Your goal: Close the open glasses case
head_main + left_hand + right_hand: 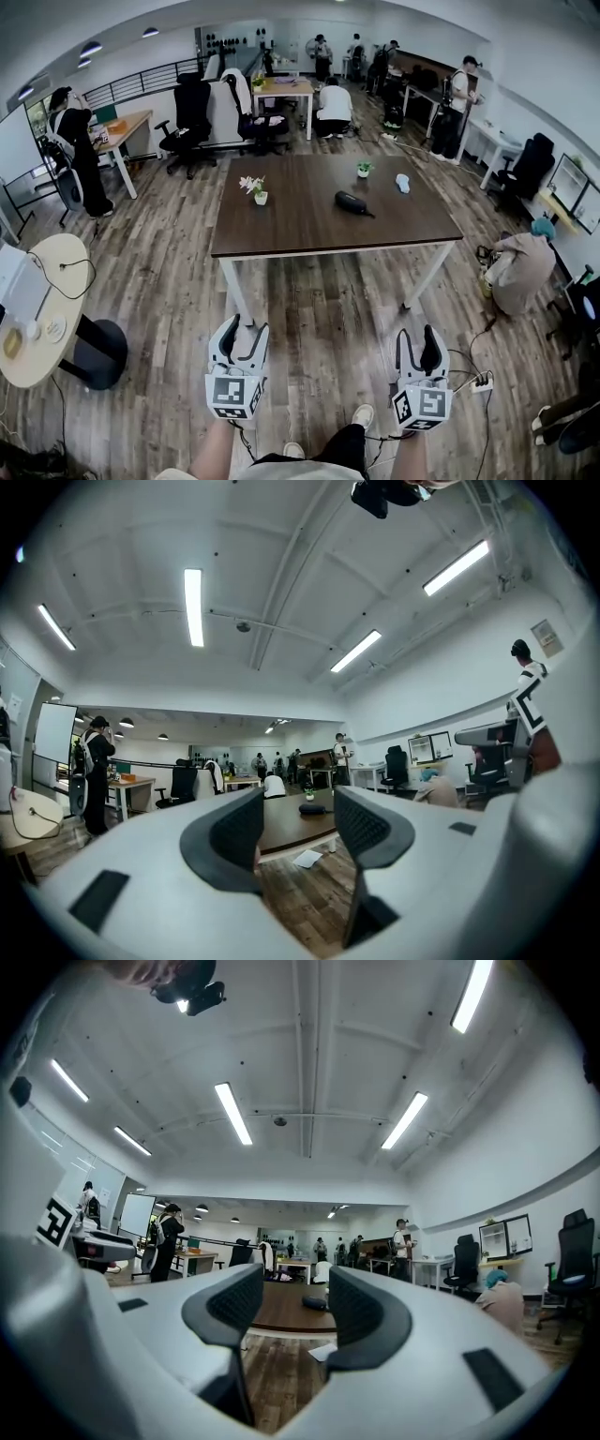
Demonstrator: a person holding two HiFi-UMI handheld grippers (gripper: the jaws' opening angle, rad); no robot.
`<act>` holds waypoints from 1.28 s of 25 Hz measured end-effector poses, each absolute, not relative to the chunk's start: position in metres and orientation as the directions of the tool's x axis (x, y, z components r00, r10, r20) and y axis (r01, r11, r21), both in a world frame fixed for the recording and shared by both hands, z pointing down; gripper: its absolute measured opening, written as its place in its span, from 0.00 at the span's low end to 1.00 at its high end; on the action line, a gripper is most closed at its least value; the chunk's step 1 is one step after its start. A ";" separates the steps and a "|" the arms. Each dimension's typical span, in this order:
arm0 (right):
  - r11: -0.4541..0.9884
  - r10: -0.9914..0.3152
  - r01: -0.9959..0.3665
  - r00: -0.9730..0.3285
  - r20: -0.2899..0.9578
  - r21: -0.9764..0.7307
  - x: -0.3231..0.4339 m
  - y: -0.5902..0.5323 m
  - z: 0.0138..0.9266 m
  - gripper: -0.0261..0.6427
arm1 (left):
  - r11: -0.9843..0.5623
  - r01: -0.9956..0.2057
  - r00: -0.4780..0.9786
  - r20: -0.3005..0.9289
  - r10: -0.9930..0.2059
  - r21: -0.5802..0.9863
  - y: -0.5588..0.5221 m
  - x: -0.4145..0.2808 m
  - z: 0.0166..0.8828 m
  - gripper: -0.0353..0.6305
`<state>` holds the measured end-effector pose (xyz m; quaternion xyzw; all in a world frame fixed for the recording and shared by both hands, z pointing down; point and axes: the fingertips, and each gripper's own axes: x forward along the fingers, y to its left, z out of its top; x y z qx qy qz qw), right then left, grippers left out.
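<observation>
The glasses case (pixel 352 202) is a dark oblong lying on the brown table (pixel 281 230), right of its middle; from this distance I cannot tell how its lid stands. It shows small and far beyond the jaws in the left gripper view (pixel 312 809) and the right gripper view (pixel 315 1303). My left gripper (pixel 242 328) and right gripper (pixel 418 334) hang over the wooden floor, well short of the table's near edge. Both point level at the table. Each one's jaws stand open with nothing between them (pixel 300 832) (pixel 278 1307).
On the table stand a white pot of flowers (pixel 255 189), a small potted plant (pixel 364 170) and a pale blue thing (pixel 402 183). A round table (pixel 56 272) is at left, a crouching person (pixel 520 267) at right, a power strip (pixel 481 381) on the floor.
</observation>
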<state>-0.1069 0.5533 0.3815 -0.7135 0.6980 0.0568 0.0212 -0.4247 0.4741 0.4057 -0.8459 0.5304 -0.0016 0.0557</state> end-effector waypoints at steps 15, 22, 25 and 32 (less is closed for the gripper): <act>-0.089 -0.994 -0.996 0.089 -0.061 0.001 0.003 0.499 0.404 0.37 | -0.521 -0.848 0.523 -0.001 -0.852 -0.095 0.396 -0.303 0.419 0.41; -0.109 -0.993 -0.994 0.110 -0.048 -0.024 0.105 0.447 0.414 0.37 | -0.532 -0.838 0.535 0.006 -0.845 -0.123 0.339 -0.198 0.419 0.40; -0.110 -0.993 -0.993 0.112 -0.046 -0.035 0.155 0.423 0.414 0.37 | -0.524 -0.846 0.525 0.012 -0.851 -0.103 0.314 -0.153 0.415 0.40; -0.090 -0.994 -0.995 0.093 -0.057 -0.042 0.249 0.380 0.408 0.36 | -0.491 -0.870 0.493 -0.028 -0.870 -0.042 0.264 -0.067 0.394 0.40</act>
